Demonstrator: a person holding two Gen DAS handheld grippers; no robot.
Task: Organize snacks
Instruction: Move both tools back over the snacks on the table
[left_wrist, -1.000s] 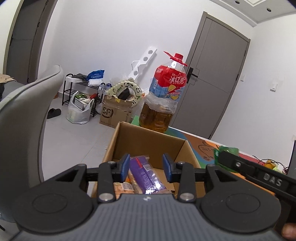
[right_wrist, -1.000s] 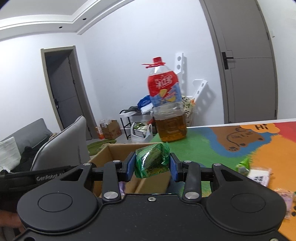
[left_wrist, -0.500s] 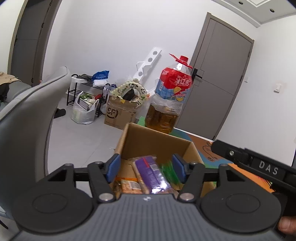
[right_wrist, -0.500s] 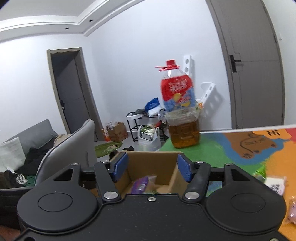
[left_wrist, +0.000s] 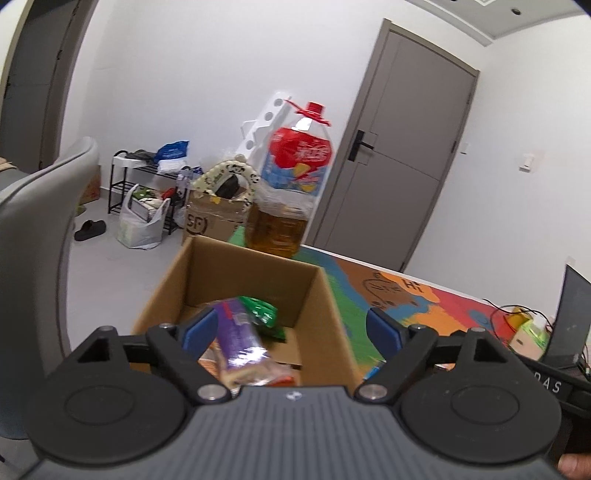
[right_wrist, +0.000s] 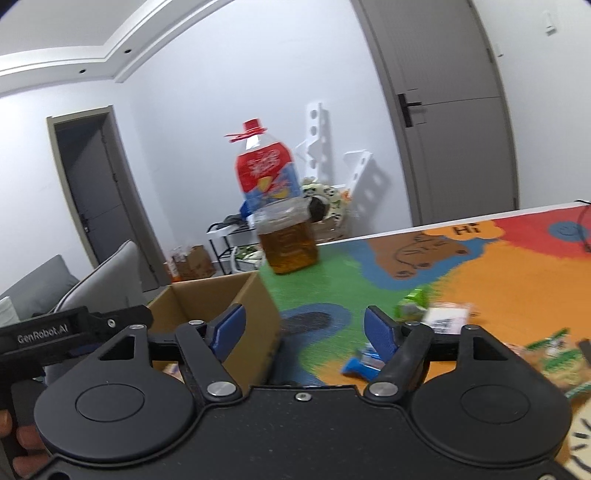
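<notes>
Green packet (left_wrist: 260, 309) dropped into box (left_wrist: 334, 325); both grippers (left_wrist: 291, 330) (right_wrist: 303, 330) opening, empty, clear of rim.

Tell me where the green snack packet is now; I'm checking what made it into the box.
In the left wrist view the green snack packet lies inside the cardboard box, right of the purple packet and toward the far wall.

An open brown cardboard box (left_wrist: 236, 280) sits just ahead of the left tongs, holding a purple foil snack pack (left_wrist: 240, 336) and a green crinkled packet (left_wrist: 264, 314). Loose wrapped snacks (right_wrist: 439, 319) lie scattered ahead-right of the right tongs.
</notes>
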